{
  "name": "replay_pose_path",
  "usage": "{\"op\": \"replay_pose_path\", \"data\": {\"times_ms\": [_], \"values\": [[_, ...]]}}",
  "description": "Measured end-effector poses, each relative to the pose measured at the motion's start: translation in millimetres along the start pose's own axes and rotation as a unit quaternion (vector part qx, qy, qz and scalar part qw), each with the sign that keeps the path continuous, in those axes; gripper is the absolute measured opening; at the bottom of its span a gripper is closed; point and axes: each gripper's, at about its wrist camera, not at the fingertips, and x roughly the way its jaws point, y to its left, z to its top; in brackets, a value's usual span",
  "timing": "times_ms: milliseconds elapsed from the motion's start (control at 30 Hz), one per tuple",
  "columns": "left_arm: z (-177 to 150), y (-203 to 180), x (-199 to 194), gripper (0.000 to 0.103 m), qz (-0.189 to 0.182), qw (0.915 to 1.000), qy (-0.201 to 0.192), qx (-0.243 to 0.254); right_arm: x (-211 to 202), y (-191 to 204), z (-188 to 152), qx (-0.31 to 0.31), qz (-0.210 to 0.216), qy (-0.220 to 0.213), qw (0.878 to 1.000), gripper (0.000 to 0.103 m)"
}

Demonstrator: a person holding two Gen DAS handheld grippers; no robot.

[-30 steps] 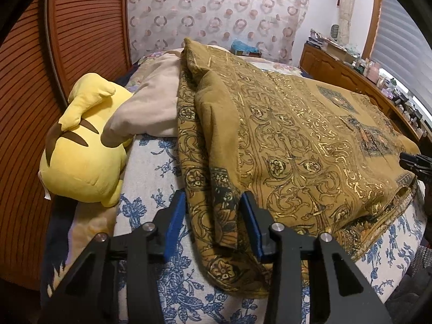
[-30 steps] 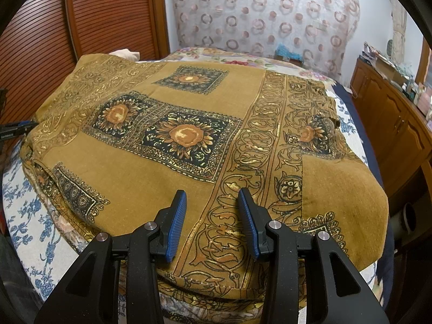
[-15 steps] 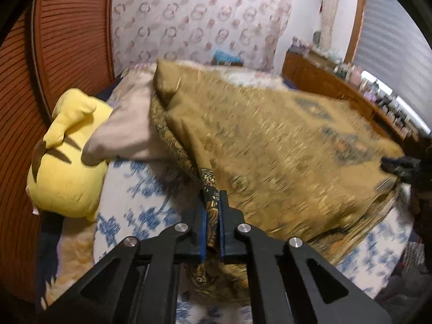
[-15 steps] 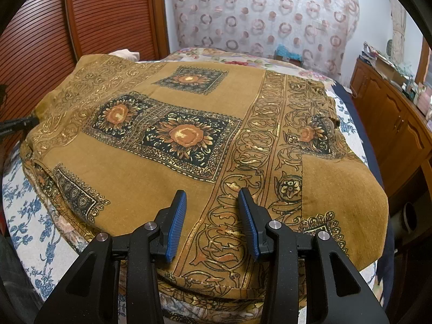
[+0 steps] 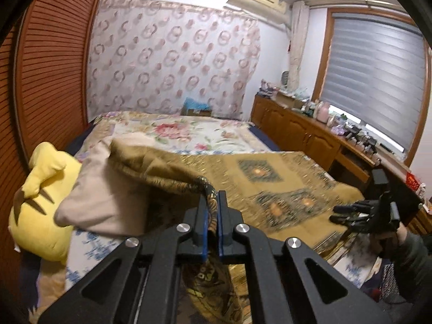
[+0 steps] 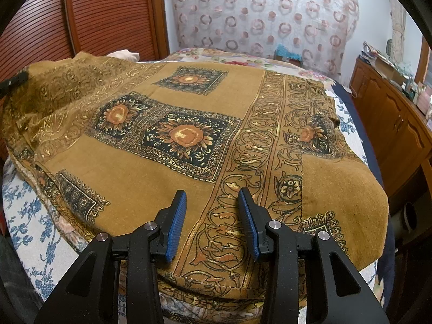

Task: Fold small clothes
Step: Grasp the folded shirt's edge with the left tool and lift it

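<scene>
A mustard-brown cloth point(image 6: 151, 172) printed with dark sunflower squares and gold scrollwork lies spread over the bed. My left gripper point(image 5: 212, 202) is shut on the cloth's point(image 5: 270, 178) near-left edge, and that edge rises off the bed in a tented fold. My right gripper point(image 6: 212, 205) hovers open just above the cloth's near edge, nothing between its blue pads. The left wrist view shows the right gripper point(image 5: 351, 213) at the far right, held by a person's hand. The left gripper's tip point(image 6: 16, 79) shows at the left edge of the right wrist view.
A yellow plush toy point(image 5: 40, 205) and a beige pillow point(image 5: 108, 189) lie at the bed's left. A slatted wooden wardrobe point(image 5: 48, 67) stands behind them. A wooden cabinet point(image 5: 310, 132) with clutter runs along the right under the window. A floral bedspread point(image 5: 183, 132) covers the far bed.
My left gripper closed on the cloth's edge, then rose and tilted up, pulling the edge off the bed. The right gripper stayed still and open.
</scene>
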Motion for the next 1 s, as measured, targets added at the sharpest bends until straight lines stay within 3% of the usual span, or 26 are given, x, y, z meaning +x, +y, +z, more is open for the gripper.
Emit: {"op": "replay_pose_path", "data": {"times_ms": [433, 700, 833, 1000], "values": [[46, -70, 23, 0.000, -0.061, 0.9968, -0.019, 0.048, -1, 1, 0, 0.002, 0.001, 0.000, 1.000, 0.039], [63, -107, 39, 0.000, -0.066, 0.9943, -0.016, 0.082, -1, 1, 0, 0.002, 0.002, -0.001, 1.000, 0.039], [62, -123, 50, 0.000, -0.075, 0.9929, -0.006, 0.092, -1, 1, 0, 0.002, 0.001, -0.001, 1.000, 0.039], [53, -134, 68, 0.002, -0.060, 0.9920, 0.021, 0.109, -2, 0, 0, 0.003, 0.003, -0.001, 1.000, 0.039]]}}
